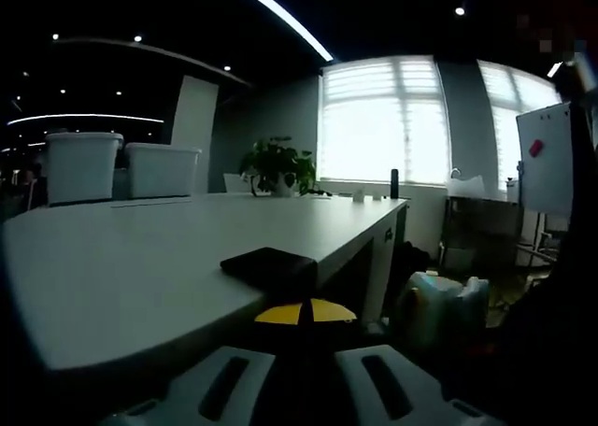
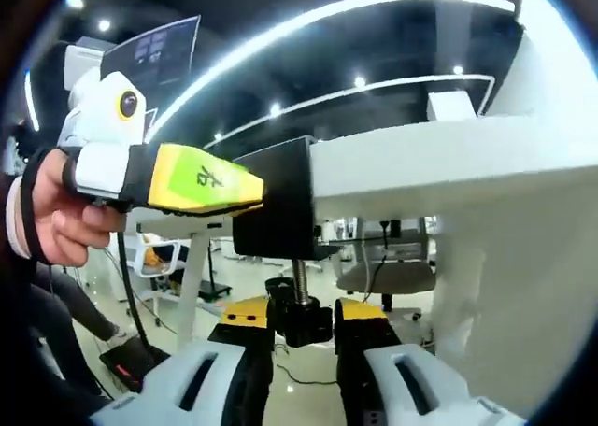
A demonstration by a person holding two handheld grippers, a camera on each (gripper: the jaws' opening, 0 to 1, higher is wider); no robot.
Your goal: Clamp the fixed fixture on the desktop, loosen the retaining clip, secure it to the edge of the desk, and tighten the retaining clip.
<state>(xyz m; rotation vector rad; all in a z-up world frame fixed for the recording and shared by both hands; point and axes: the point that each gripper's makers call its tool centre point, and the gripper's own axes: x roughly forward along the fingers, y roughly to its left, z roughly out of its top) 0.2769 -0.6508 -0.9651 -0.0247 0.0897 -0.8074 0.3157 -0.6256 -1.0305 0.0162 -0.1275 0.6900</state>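
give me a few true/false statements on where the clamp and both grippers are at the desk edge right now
1. The black clamp fixture sits over the edge of the white desk. True.
2. The right gripper has its jaws around the knob at the bottom of the clamp's screw. True.
3. The left gripper is resting on the floor. False: a hand holds it up with its yellow jaws against the clamp's side.
4. In the left gripper view, the clamp's top plate lies in the middle of the desk. False: it lies at the near edge.

Open desktop [image 1: 140, 267] beyond clamp [image 1: 271, 262]; underneath, screw knob [image 2: 299, 319] between tongs.
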